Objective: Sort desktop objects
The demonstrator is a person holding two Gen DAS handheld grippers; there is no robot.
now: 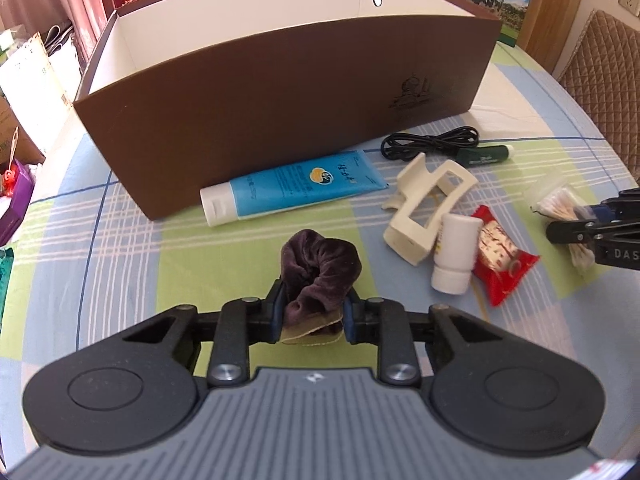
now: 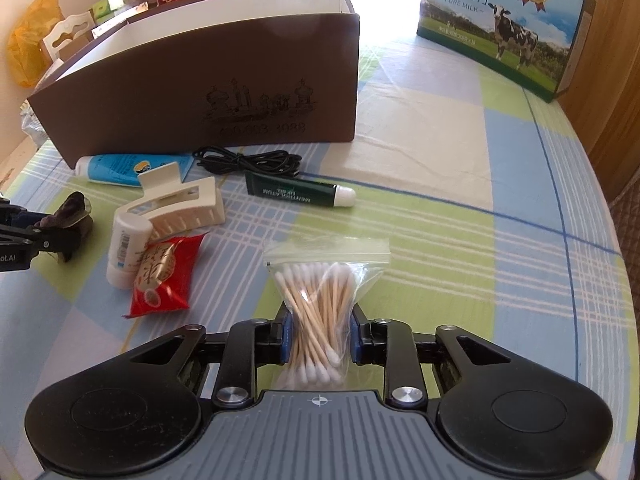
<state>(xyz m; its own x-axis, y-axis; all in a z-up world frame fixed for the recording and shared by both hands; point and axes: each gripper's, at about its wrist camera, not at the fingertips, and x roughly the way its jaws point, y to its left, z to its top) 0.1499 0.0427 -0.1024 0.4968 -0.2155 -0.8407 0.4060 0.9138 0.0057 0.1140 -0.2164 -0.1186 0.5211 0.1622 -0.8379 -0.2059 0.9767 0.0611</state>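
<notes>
The left gripper pinches a plush brown velvet scrunchie and the right gripper a crinkly clear bag of cotton swabs, both tilted downward before the brown cardboard box.

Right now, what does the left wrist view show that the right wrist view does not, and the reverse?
Only the left wrist view shows the left gripper shut on the dark velvet scrunchie from close, and the box's white inside. Only the right wrist view shows the zip bag of cotton swabs pinched in the right gripper, and the whole milk carton. Both show the brown box, blue tube, white hair claw and red snack packet.
</notes>
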